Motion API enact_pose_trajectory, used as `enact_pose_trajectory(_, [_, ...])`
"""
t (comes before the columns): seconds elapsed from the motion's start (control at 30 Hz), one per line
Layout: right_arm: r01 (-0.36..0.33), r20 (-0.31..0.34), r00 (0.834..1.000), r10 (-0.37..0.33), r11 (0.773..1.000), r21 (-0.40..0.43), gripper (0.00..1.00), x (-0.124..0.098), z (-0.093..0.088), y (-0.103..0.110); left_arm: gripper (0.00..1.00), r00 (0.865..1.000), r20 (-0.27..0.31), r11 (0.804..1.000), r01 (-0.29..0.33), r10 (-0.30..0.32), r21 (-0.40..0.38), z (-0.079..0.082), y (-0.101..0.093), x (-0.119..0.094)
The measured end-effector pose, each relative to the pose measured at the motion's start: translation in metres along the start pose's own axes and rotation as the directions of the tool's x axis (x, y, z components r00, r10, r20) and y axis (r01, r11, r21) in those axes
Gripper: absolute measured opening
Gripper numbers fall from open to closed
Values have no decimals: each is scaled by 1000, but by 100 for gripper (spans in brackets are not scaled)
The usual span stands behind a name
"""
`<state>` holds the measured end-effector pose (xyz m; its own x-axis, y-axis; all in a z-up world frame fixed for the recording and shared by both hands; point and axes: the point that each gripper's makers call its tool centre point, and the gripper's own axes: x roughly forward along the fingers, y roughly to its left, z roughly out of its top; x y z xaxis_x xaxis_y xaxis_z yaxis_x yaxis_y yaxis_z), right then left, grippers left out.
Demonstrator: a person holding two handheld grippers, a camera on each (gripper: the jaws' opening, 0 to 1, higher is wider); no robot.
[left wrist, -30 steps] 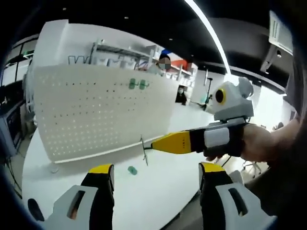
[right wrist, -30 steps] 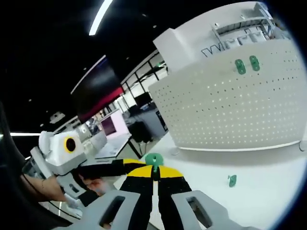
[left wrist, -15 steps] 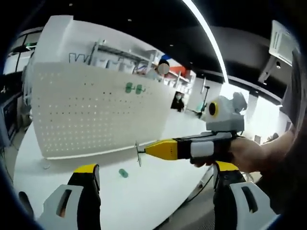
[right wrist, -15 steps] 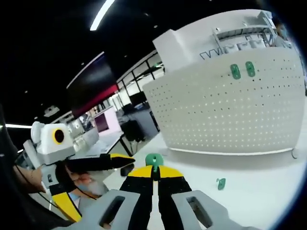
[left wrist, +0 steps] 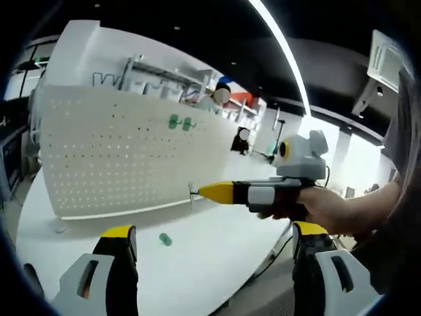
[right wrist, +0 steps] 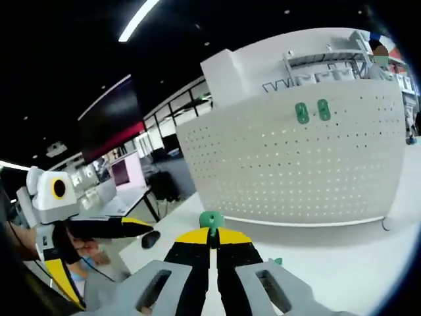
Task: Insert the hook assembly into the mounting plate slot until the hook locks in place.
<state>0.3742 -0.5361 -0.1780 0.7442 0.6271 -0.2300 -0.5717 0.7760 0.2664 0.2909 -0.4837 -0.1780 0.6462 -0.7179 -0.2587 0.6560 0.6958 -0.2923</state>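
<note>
Two hand-held grippers: right [right wrist: 212, 238] pinches green hook [right wrist: 211, 220] well short of pegboard [right wrist: 289, 171]; left [left wrist: 214, 238] gapes.

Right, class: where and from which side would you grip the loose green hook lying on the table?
Grip the loose hook across its narrow sides, probably coming down from above: it lies low on the table, apart from the pegboard. Its finer shape is too small to tell.

Dark ceiling [left wrist: 197, 26], light strip [left wrist: 279, 46]
</note>
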Motion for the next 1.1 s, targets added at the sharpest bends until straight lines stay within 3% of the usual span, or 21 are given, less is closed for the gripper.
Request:
enact_pose_trajectory(0.47, [131,58,990,-128,991,-40,0,-1,26,-56,99,1000,-10,1000,-17,17,-23,-3,10,0])
enact_pose_trajectory(1.1, [264,151,956,-253,963,-53,0,1,69,-119,96,999,-21,998,-47,46,-44,-7,24,1])
